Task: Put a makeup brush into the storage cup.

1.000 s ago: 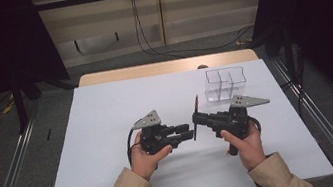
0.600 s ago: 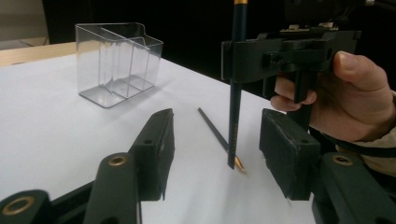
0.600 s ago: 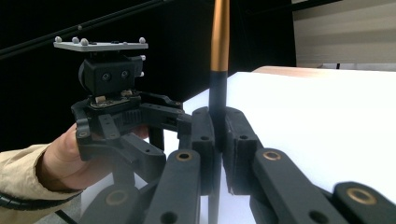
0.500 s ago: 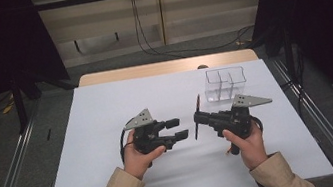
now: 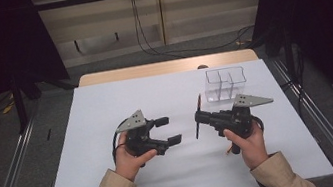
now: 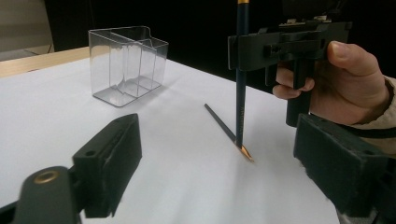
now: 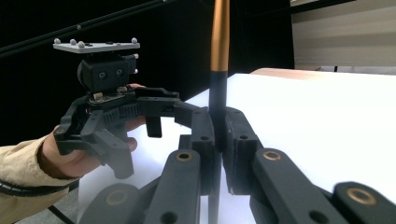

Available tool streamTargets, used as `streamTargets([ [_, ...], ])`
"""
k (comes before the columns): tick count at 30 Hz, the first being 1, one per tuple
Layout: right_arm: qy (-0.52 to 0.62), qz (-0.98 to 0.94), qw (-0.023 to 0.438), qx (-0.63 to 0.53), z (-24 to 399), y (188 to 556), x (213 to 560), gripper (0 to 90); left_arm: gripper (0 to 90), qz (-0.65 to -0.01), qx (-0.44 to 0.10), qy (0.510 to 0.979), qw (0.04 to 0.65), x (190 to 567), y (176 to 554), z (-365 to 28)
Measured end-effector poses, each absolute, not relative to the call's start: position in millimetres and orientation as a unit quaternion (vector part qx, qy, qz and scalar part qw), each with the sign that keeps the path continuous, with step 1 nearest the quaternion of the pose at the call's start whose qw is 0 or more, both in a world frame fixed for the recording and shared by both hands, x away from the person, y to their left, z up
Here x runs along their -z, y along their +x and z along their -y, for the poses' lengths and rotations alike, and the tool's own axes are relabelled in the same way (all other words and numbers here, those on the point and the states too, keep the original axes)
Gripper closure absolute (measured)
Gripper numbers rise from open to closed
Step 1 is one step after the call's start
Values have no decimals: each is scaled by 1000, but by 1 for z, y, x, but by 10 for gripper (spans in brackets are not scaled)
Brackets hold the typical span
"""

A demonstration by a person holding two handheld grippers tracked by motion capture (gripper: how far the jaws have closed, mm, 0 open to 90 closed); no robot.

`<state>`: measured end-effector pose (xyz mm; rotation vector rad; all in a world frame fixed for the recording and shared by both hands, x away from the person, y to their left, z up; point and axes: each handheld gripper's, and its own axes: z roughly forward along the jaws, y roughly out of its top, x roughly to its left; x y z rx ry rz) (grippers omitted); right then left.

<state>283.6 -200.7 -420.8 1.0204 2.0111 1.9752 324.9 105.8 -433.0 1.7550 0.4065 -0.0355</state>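
Observation:
A dark pencil [image 5: 198, 114] with an orange tip stands nearly upright at the middle of the white table [image 5: 118, 182], its point resting on the sheet. My right gripper [image 5: 200, 118] is shut on its shaft, jaws pointing left. In the right gripper view both pads clamp the pencil [image 7: 219, 56]. My left gripper [image 5: 169, 130] hovers a short way left of it; its jaws have just been opening and stand wide with nothing between them. In the left gripper view the pencil [image 6: 241, 93] and the right gripper [image 6: 280, 46] are ahead of the open left gripper [image 6: 224, 172].
A clear plastic box with dividers [image 5: 226, 83] stands at the back right of the table, behind the right gripper. It also appears as the clear box [image 6: 126, 65] in the left gripper view. Bare wood edge [image 5: 150, 69] runs along the far side.
The left gripper's jaws spread from nearly closed to wide and it drew back leftward from the pencil. The right gripper and pencil stayed put.

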Motion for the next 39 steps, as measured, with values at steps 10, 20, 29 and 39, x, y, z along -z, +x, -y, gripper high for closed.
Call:
streamTargets([
  [10,338,-672,76,-655,201,283,420,839,56,-179,9,760,625,430,328,-123],
  [20,335,-673,80,-655,202,283,420,839,10,-162,-11,761,628,427,327,-144],
  [29,333,-674,83,-654,202,282,419,839,11,-162,-34,762,626,425,327,-166],
  [39,330,-675,85,-654,202,282,418,839,13,-172,-60,762,622,426,325,-189],
])
